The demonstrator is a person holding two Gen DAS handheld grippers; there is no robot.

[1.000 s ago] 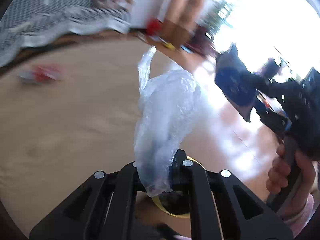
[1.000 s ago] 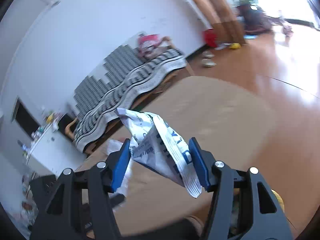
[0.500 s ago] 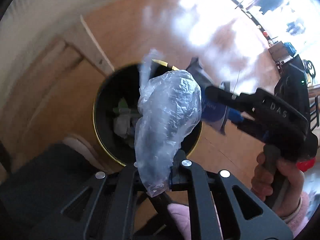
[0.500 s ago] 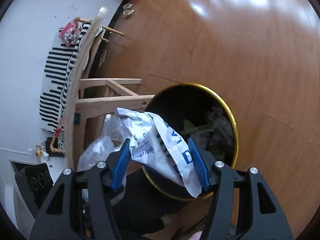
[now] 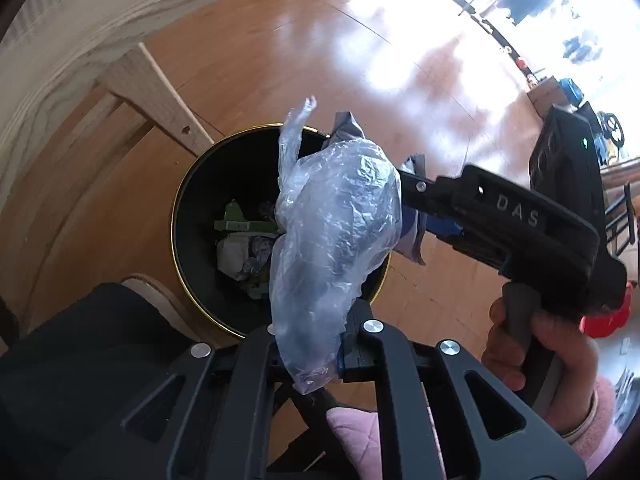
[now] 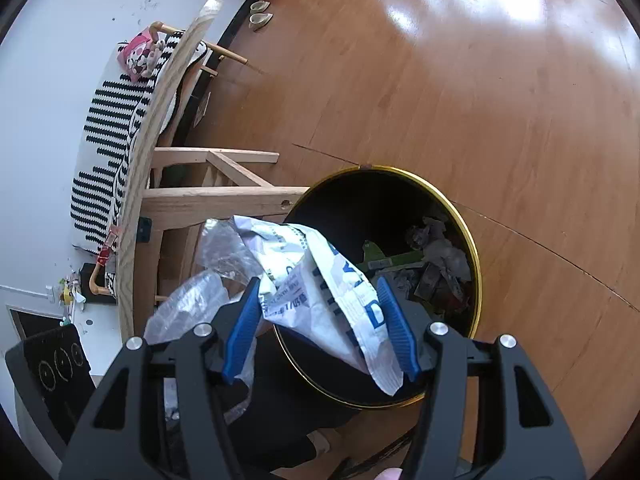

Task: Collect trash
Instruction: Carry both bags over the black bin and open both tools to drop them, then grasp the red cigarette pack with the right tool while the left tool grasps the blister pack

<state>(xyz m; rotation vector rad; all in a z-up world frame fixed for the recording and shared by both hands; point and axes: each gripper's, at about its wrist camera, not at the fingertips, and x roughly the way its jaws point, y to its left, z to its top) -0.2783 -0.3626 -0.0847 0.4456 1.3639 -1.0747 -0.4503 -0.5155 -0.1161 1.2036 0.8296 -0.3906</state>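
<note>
Clear plastic bag [image 5: 336, 236], crumpled, clamped in the left gripper [image 5: 316, 344] and held directly over the mouth of the black gold-rimmed trash bin [image 6: 476, 264], so it should fall inside on release. Printed white-and-blue wrapper [image 6: 328, 292] pinched between the blue pads [image 6: 240, 328] of the right gripper [image 6: 320, 328], hanging over the bin's near rim for the same reason. Bin stands on wood floor [image 6: 500, 100], its left side against a wooden table leg [image 6: 216, 200]; paper scraps and a green carton [image 6: 396, 258] already lie at its bottom. Striped sofa [image 6: 108, 152] far left by the wall.

Versus one second ago: both views then faced across the room, no bin visible. Half a second ago the bin was already below; since then both items sit slightly closer over the opening. Grips unchanged.
</note>
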